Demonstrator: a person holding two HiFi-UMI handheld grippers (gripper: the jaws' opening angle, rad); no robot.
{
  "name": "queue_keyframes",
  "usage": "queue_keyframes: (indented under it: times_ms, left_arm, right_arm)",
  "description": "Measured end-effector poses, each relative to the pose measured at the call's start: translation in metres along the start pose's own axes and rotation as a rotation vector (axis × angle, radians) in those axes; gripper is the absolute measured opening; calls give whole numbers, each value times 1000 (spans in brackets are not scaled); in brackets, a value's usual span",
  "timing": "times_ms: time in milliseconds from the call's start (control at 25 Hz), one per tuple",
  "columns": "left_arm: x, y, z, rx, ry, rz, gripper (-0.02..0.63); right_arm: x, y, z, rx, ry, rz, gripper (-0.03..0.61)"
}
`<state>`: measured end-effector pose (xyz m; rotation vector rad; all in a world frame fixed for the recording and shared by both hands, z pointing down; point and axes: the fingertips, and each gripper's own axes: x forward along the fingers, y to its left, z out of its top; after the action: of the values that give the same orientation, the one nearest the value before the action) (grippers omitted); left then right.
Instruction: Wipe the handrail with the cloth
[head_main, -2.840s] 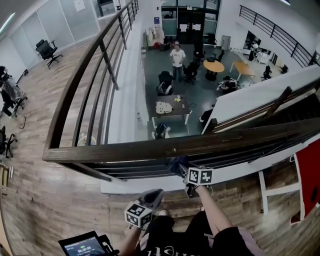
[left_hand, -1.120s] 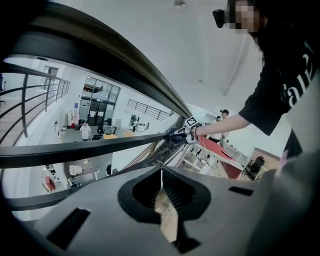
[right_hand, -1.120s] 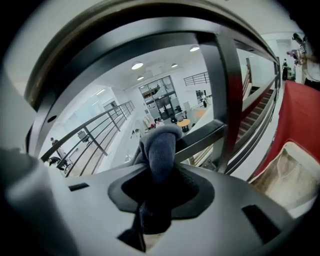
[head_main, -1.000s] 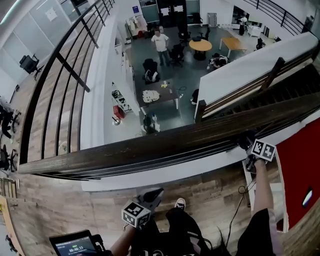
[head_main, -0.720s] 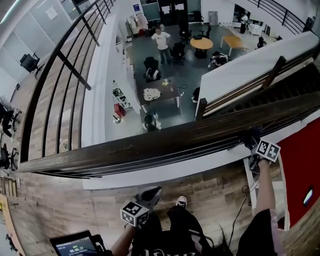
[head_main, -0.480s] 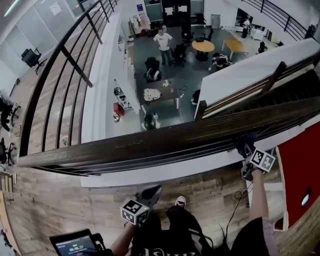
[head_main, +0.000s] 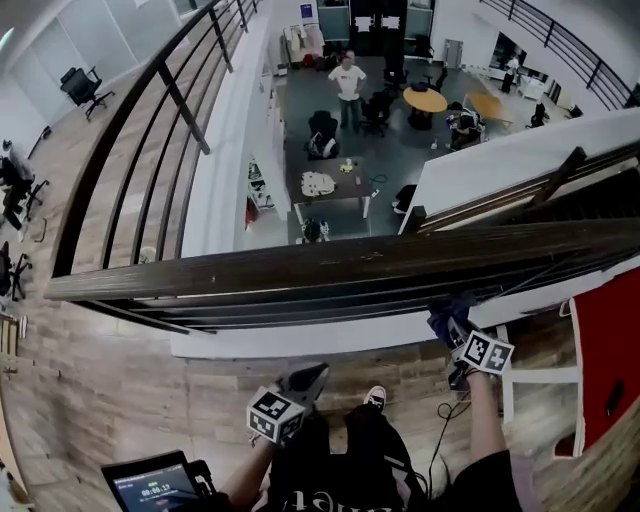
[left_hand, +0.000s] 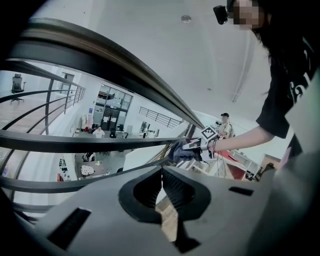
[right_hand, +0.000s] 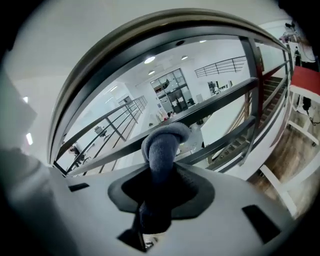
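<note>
The dark handrail (head_main: 300, 268) runs left to right across your view, rising slightly rightward. Your right gripper (head_main: 450, 325) pinches the blue-grey cloth (head_main: 445, 310) between its 2 jaws, just below the rail's right part. Your left gripper (head_main: 305, 382) sits lower, jaws pressed together on nothing.

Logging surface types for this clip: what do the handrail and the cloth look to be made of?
Handrail: seemingly dark-stained wood, from streaky grain lines along its top; dull, low-sheen finish. Cloth: soft blue-grey fabric, likely knit or terry, from its fuzzy matte surface and rounded fold.
</note>
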<state>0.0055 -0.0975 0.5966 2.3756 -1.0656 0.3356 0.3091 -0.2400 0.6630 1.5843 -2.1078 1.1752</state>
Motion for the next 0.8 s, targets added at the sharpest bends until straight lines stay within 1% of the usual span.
queue_keyframes:
  times_ms: [160,440,560,640,800]
  left_arm:
    - [-53,41,-19,2,-25,16,5]
    - [-128,98,-56,-42,-5,45,5]
    - [-156,119,-69,-65,-10,68,5]
    - [-172,132,-76,-82,-16,98,5]
    - [-201,166,-98,-136,-29,148,5]
  right_arm:
    - [29,98,-58,-22,54,71,104]
    - [88,240,-134,-67,141,179,104]
    - [114,293,-162,-94,178,221,104]
    - [130,324,-179,-112,205,253,104]
    - [173,390,-209,-173,258,309,104]
